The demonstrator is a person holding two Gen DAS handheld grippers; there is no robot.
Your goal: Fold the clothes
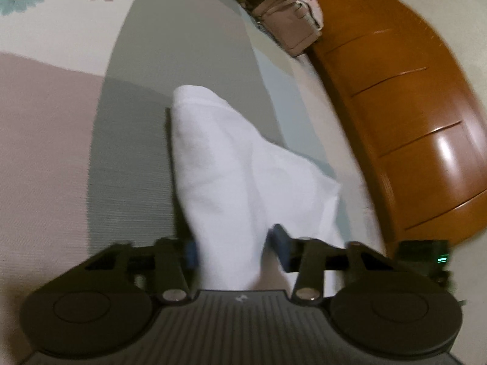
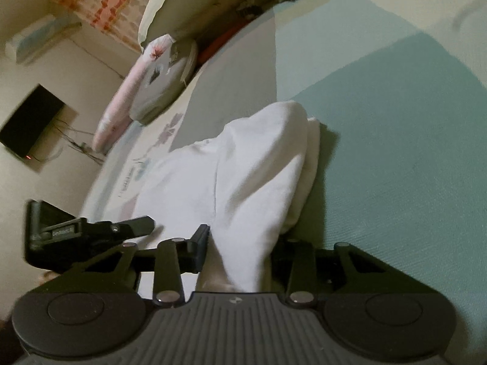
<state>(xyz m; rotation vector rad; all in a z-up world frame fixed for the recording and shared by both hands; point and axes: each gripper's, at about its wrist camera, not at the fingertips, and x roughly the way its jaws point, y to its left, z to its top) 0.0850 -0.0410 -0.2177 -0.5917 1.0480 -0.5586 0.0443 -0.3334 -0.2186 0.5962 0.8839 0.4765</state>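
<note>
I have the white garment (image 1: pixel 231 164) bunched and lifted above the bed (image 1: pixel 45 140), jaws of the left gripper (image 1: pixel 232 248) and right gripper (image 2: pixel 240 249) each clamped on a gathered edge. I judge a fold is mid-carry; next I need both edges brought down together, aligned. Small lettering on the left gripper, seen from the right wrist, is too blurred to read.

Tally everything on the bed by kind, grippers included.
White garment: 1, clamped by both grippers
Grippers: 2, left gripper and right gripper
Pillows: 2, stacked at the bed's far edge
Brown bag: 1
Total: 6
</note>
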